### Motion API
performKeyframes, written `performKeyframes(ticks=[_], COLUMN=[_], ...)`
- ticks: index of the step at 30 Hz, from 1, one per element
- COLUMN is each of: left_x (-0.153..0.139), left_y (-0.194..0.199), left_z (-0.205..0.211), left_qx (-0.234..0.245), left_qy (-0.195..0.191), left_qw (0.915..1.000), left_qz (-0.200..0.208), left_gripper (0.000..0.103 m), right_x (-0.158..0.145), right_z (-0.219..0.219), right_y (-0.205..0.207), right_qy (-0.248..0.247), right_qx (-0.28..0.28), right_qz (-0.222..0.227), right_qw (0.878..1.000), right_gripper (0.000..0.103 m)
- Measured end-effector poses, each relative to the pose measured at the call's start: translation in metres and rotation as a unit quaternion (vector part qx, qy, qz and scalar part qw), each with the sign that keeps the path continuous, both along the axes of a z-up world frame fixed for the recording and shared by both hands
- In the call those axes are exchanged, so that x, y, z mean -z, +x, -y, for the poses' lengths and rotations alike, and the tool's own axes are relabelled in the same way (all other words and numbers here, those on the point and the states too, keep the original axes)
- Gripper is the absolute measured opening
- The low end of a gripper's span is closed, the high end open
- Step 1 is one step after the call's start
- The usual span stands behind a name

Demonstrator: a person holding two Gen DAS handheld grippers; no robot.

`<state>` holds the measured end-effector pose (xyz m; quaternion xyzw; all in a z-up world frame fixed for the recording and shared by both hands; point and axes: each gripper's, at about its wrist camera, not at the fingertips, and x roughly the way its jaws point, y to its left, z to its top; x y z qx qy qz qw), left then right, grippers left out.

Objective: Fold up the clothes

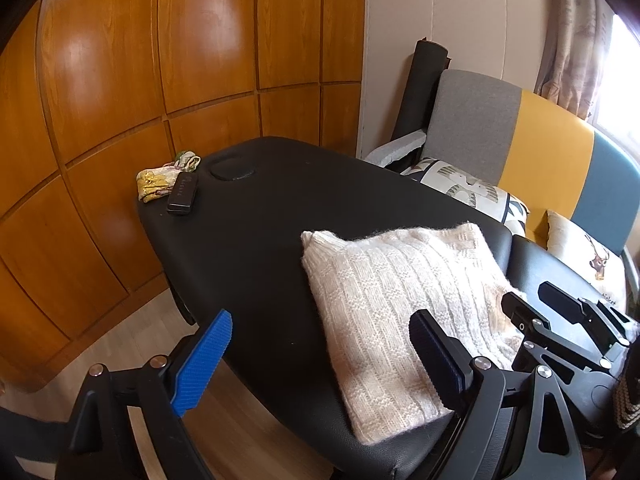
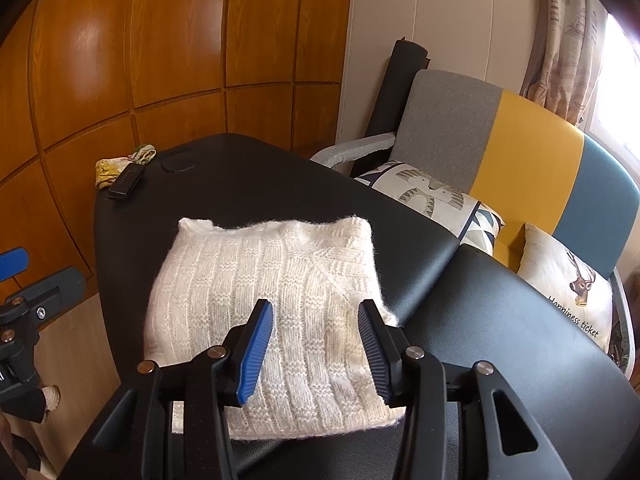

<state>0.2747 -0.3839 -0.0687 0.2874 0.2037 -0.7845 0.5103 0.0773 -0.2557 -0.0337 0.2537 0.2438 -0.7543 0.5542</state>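
Observation:
A cream knitted sweater (image 1: 396, 304) lies folded into a rough square on the black padded table (image 1: 272, 208); it also shows in the right wrist view (image 2: 272, 300). My left gripper (image 1: 320, 332) is open and empty, held above the table's left front edge, its right finger over the sweater's near side. My right gripper (image 2: 316, 320) is open and empty, hovering just above the sweater's near half with nothing between its jaws. The right gripper (image 1: 560, 312) also shows at the right of the left wrist view.
A black remote (image 1: 183, 194) and a small yellow patterned cloth (image 1: 154, 184) lie at the table's far left corner. A grey, yellow and blue sofa (image 2: 520, 148) with printed cushions (image 2: 432, 196) stands along the table's right side. Wooden wall panels (image 1: 120, 80) stand behind.

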Motion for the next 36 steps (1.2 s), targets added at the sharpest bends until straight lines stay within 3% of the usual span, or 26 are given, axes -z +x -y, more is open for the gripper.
performKeyframes(ticks=[11,15,26,28,33,36], left_x=[-0.003,-0.007,-0.013,-0.013,-0.017,-0.019], left_y=[0.002,0.001,0.005,0.007,0.004,0.004], left_z=[-0.001,-0.005,0.005,0.006,0.001,0.002], left_qx=[0.006,0.012,0.021,0.026,0.027,0.027], left_qy=[0.0,-0.016,0.021,0.031,0.003,0.006], left_qw=[0.9999,0.9998,0.9989,0.9981,0.999,0.9989], left_qz=[-0.011,-0.009,-0.037,-0.046,-0.036,-0.037], left_gripper=[0.092,0.092,0.092,0.088,0.084,0.084], right_x=[0.001,0.002,0.005,0.005,0.006,0.007], right_z=[0.0,0.0,0.003,0.004,0.006,0.006], right_y=[0.002,0.003,0.007,0.008,0.008,0.007], right_qy=[0.002,0.004,0.012,0.013,0.017,0.02], right_qx=[-0.002,-0.003,-0.014,-0.014,-0.018,-0.019], right_qz=[-0.003,-0.004,-0.011,-0.012,-0.012,-0.011], right_qw=[1.0,1.0,1.0,1.0,1.0,1.0], right_gripper=[0.045,0.045,0.045,0.045,0.045,0.045])
